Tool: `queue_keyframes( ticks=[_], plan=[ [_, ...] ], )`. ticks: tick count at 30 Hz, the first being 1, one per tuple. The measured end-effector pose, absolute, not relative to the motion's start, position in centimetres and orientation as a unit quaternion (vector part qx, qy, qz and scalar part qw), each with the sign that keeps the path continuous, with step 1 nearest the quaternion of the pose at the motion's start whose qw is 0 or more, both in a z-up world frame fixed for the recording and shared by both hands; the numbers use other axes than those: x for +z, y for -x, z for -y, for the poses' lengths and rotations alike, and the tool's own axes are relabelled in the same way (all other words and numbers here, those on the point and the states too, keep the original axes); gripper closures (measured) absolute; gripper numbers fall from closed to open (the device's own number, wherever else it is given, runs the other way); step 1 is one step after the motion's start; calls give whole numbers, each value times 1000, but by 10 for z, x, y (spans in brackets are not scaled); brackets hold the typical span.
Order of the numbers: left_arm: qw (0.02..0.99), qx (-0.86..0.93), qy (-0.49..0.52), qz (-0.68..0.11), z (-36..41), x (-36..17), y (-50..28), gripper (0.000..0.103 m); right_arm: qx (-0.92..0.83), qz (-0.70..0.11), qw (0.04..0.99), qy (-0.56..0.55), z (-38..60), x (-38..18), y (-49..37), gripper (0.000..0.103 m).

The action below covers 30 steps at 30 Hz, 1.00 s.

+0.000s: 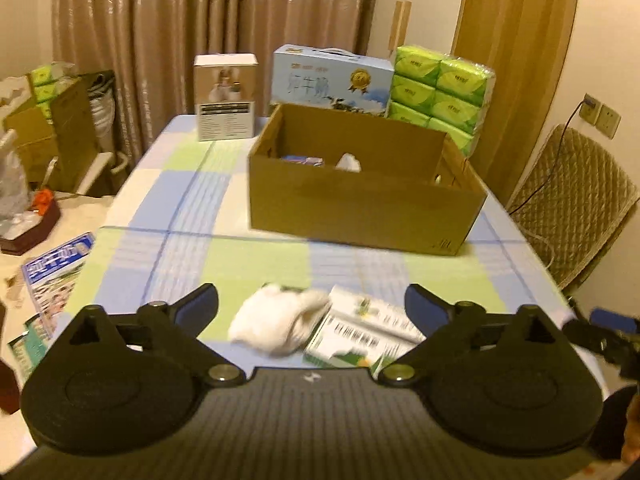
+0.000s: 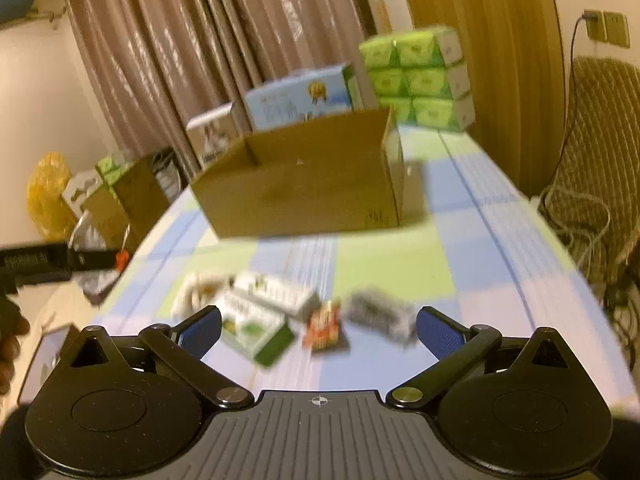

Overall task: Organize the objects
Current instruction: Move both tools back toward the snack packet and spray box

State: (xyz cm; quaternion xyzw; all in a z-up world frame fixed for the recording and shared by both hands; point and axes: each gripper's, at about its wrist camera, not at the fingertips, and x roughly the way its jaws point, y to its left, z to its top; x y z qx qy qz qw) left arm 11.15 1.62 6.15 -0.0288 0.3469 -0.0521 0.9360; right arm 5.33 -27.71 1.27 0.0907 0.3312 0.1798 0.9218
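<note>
An open cardboard box [image 1: 360, 204] stands mid-table holding a few items, while a white cloth [image 1: 276, 324], green-white packets [image 1: 360, 328] and small wrapped items [image 2: 324, 326] lie scattered before it.

Motion blur smears the small items on the checked worktop [image 2: 384, 264] in the right wrist view: a green-and-white carton [image 2: 260, 320], a red-and-orange packet [image 2: 326, 326] and a grey pack [image 2: 380, 314], their print unreadable. The front wall of the cardboard box [image 1: 360, 208] hides most of its contents. The left edge of the left wrist view cuts off a printed leaflet [image 1: 56, 276].
</note>
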Motion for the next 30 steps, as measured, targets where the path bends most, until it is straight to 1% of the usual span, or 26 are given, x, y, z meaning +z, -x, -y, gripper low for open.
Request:
queue_keyframes(
  ticks=[5,12,30],
  plan=[
    [935,-38,34,-350,-20,46,-77,1,183,-336,920,-86,274,-12,-37,2],
    [931,-45,32,-361,-15,23,-53,1,184,-322,926,-66,275,-19,-32,2],
    [918,-89,8,-387,3,-3,-61,1,176,-339,922,-59,282,-31,-38,2]
  ],
)
